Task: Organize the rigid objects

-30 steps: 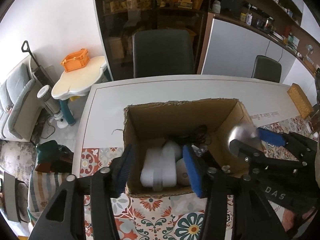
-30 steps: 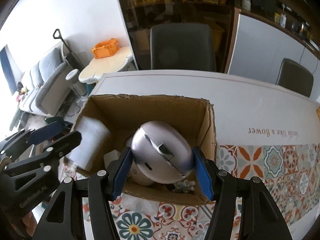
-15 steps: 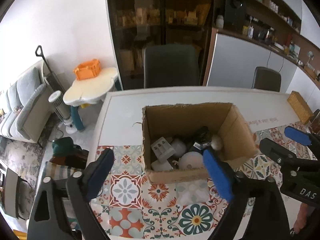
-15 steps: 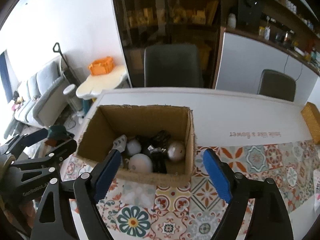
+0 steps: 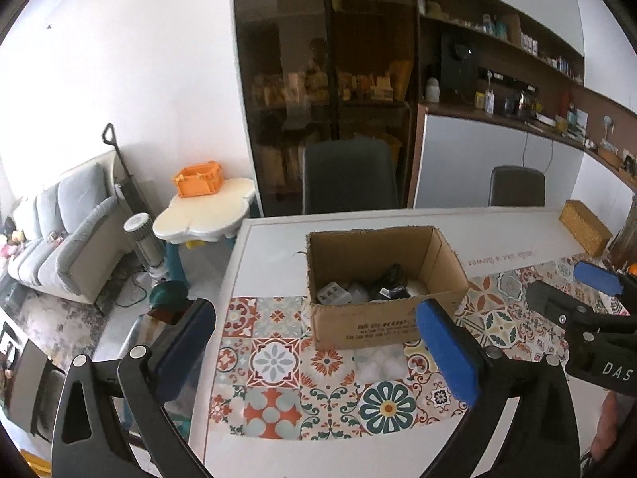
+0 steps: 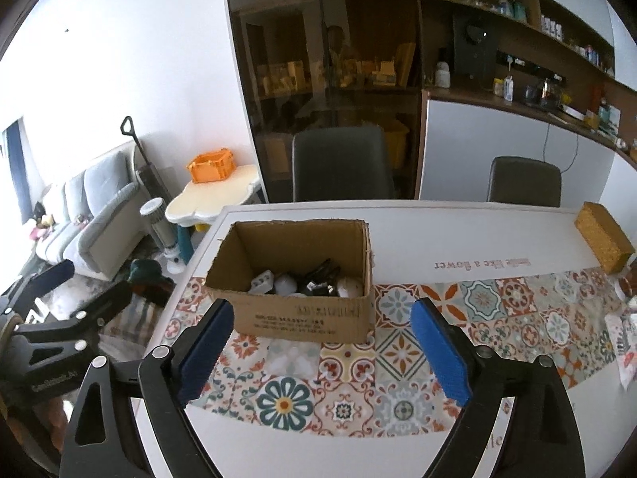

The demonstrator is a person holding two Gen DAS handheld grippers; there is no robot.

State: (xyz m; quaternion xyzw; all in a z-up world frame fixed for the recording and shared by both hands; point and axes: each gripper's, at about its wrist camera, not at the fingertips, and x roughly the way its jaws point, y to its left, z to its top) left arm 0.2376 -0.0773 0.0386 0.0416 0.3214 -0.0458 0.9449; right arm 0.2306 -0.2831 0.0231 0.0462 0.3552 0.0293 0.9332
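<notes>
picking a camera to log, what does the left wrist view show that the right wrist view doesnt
Only the left wrist view: the right tool seen from outside, at its right edge. Only the right wrist view: the left tool from outside at its left edge, and white packaging at the far right. Both: the cardboard box holding small items, the tiled mat, the orange crate, both tools open and empty.

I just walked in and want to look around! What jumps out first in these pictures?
An open brown cardboard box stands in the middle of the white table, on a colourful flower-tiled mat, with white and black gadgets inside. Two wide-open black tongs with blue pads, left and right, hang empty in front of it.
</notes>
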